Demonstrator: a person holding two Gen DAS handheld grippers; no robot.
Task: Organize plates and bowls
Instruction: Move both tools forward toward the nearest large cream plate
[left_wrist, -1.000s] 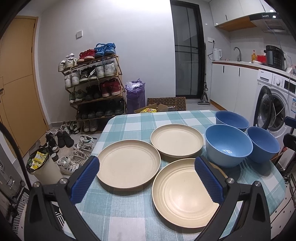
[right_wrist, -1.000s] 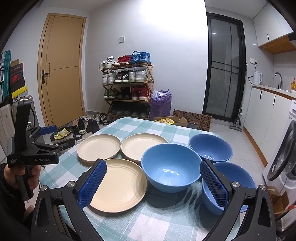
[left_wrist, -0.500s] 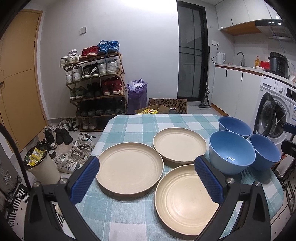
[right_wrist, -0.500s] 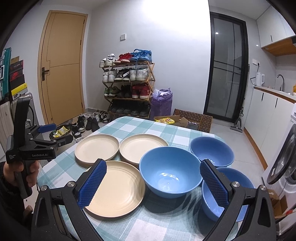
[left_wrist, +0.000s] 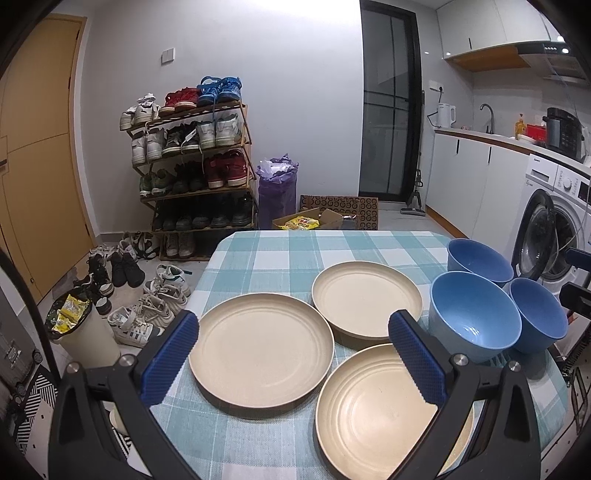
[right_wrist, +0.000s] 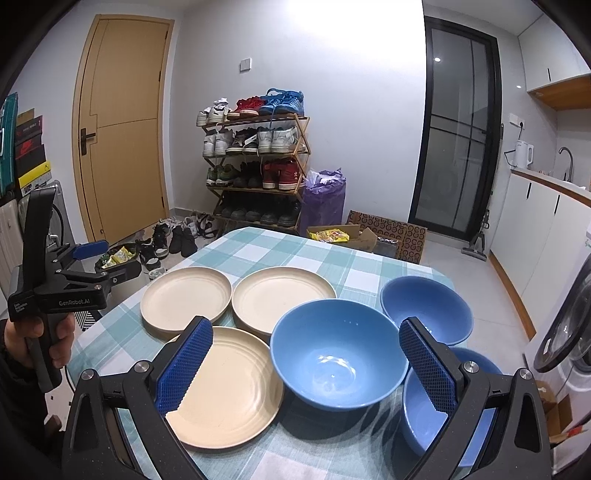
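Three beige plates lie on the checked tablecloth: a left plate (left_wrist: 260, 347), a far plate (left_wrist: 365, 299) and a near plate (left_wrist: 373, 406). Three blue bowls stand to their right: a big middle bowl (left_wrist: 474, 314), a far bowl (left_wrist: 478, 258) and a right bowl (left_wrist: 537, 314). My left gripper (left_wrist: 295, 362) is open and empty above the near table edge, over the left and near plates. My right gripper (right_wrist: 308, 369) is open and empty, above the big bowl (right_wrist: 338, 354) and near plate (right_wrist: 225, 384). The left gripper also shows in the right wrist view (right_wrist: 107, 258).
The table (left_wrist: 280, 251) has rounded corners and stands in a hallway kitchen. A shoe rack (left_wrist: 192, 166), loose shoes and a bin (left_wrist: 81, 332) are on the left floor. A washing machine (left_wrist: 554, 229) stands close to the table's right side.
Both grippers have drawn back and risen a little from the table. The dishes sit lower and smaller in both views. Nothing on the table has moved.
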